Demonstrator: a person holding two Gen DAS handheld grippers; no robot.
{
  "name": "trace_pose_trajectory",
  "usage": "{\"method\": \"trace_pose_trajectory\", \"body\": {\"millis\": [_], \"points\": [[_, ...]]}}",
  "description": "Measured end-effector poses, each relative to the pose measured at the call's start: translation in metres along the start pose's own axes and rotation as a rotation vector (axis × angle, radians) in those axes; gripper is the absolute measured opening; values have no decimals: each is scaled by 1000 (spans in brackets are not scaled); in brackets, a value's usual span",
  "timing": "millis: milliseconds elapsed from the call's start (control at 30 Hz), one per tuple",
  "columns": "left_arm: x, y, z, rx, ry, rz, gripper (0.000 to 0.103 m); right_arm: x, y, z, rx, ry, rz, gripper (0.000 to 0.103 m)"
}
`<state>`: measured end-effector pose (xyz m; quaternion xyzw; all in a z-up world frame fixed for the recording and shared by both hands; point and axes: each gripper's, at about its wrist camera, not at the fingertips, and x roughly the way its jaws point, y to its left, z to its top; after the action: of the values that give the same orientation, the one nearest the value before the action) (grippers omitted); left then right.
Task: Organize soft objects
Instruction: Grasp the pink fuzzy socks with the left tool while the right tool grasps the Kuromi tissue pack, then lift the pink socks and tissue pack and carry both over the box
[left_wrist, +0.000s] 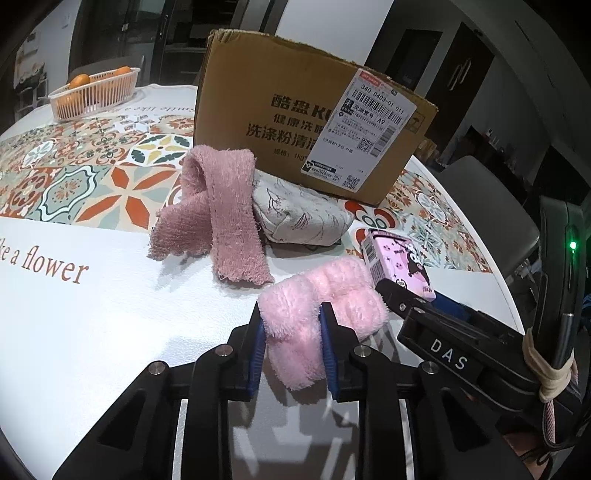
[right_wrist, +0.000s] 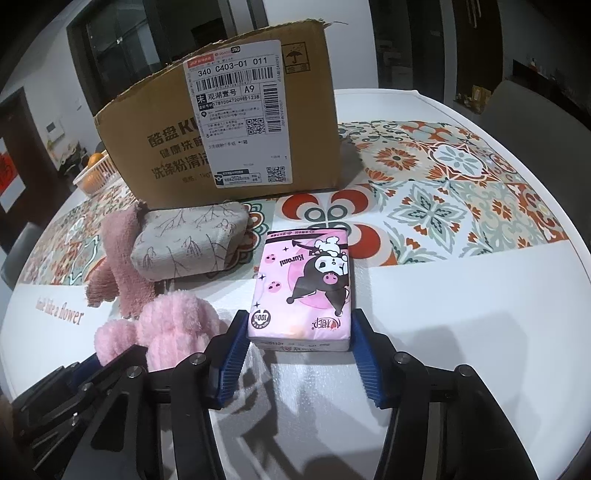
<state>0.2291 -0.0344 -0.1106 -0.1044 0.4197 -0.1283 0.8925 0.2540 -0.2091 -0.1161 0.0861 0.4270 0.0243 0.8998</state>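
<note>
My left gripper (left_wrist: 291, 328) is shut on a fluffy light pink cloth (left_wrist: 317, 310) lying on the table; the cloth also shows in the right wrist view (right_wrist: 162, 332). My right gripper (right_wrist: 299, 339) is open, its blue pads on either side of a pink Kuromi tissue pack (right_wrist: 303, 288), which also shows in the left wrist view (left_wrist: 399, 258). A dusty pink towel (left_wrist: 218, 218) and a beige printed pouch (left_wrist: 299, 214) lie in front of an open cardboard box (left_wrist: 295, 114).
A patterned tablecloth (right_wrist: 443, 206) covers the round table. A pink plastic basket of oranges (left_wrist: 92, 92) stands at the far left. A grey chair (right_wrist: 532, 110) stands beyond the table's right edge.
</note>
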Motion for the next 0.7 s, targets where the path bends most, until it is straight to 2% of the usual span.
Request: {"method": "trace_pose_trajectory", "body": {"millis": [267,700], "points": [[-16,-5,0,23,-51,-5,26,-17,-3,-5,38,-34,-6,54],[-55,-13,10,56,-167,-8,26,-60,3,-4,54,-137,5,54]]}}
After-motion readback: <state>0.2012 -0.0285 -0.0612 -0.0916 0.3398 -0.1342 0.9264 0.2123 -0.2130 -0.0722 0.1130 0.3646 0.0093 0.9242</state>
